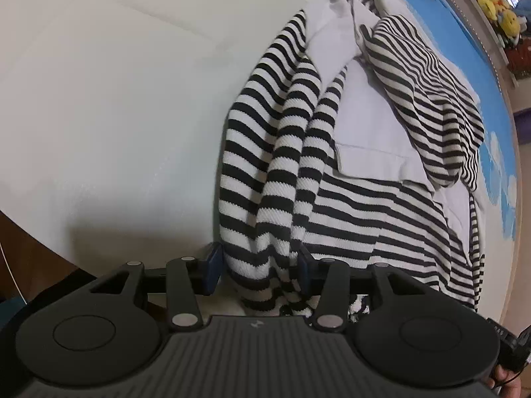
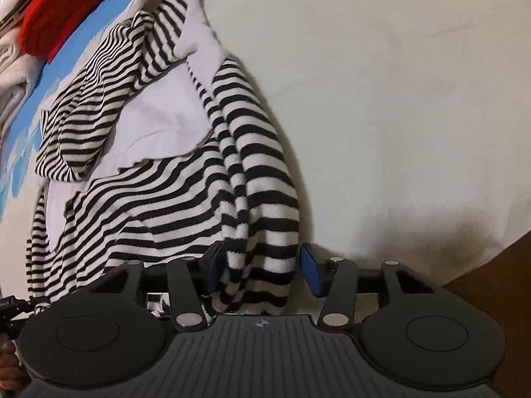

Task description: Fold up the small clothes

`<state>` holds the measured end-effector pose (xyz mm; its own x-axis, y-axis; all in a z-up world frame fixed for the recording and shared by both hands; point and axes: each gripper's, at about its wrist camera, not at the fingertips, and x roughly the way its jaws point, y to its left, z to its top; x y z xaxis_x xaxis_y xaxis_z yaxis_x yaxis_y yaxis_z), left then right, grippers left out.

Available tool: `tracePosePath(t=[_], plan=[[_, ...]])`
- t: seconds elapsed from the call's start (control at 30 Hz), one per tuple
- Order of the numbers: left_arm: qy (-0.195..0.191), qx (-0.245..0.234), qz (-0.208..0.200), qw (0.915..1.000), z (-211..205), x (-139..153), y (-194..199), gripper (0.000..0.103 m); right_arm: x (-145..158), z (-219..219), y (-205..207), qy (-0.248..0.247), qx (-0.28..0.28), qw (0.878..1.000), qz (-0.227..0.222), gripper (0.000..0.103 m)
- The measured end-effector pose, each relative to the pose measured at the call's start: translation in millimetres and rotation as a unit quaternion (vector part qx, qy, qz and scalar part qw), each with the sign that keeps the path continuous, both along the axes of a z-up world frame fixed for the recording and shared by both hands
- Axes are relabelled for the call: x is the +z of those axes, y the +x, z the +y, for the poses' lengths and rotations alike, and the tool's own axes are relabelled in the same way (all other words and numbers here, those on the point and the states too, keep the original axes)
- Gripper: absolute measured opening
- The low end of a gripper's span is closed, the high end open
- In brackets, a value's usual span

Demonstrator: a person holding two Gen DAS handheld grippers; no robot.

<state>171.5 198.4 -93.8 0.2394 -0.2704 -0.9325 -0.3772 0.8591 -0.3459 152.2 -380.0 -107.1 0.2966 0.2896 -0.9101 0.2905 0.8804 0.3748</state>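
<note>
A white sheet (image 1: pixel 99 99) covers the surface. On it lies the striped garment (image 1: pixel 365 215), 1 folded edge bunched between both grippers. The left gripper (image 1: pixel 260 262) and right gripper (image 2: pixel 262 265) stand spread, pads not pressing the cloth.

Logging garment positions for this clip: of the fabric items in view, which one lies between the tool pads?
The black-and-white striped top, its bunched edge between both tools' pads. The red garment lies far off at the blue mat's edge.
</note>
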Motion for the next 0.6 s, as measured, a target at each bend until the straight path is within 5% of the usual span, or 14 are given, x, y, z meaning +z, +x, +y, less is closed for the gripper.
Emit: tracePosePath(t=[0.33, 0.37, 0.43, 0.47, 0.6], plan=[[0.005, -0.007, -0.004, 1.0000, -4.1, -0.2, -0.1, 0.046, 2.7, 6.3, 1.2, -0.014, 0.007, 1.000, -0.010, 0.048], [0.005, -0.010, -0.006, 0.9999, -5.1, 0.0, -0.1, 0.043, 3.1, 5.7, 0.8, -0.015, 0.006, 1.000, -0.012, 0.039], [0.004, -0.021, -0.015, 0.9997, -7.8, 1.5, -0.2, 0.015, 4.4, 3.5, 0.1, -0.008, 0.006, 1.000, -0.020, 0.020], [0.004, -0.029, -0.023, 0.9993, -9.2, 3.9, -0.8, 0.010, 5.9, 2.5, -0.4, -0.004, 0.005, 1.000, -0.026, 0.013], [0.029, -0.061, -0.074, 0.9950, -14.4, 26.5, -8.6, 0.007, 20.8, 2.3, -5.5, 0.008, 0.017, 0.997, -0.074, 0.007]])
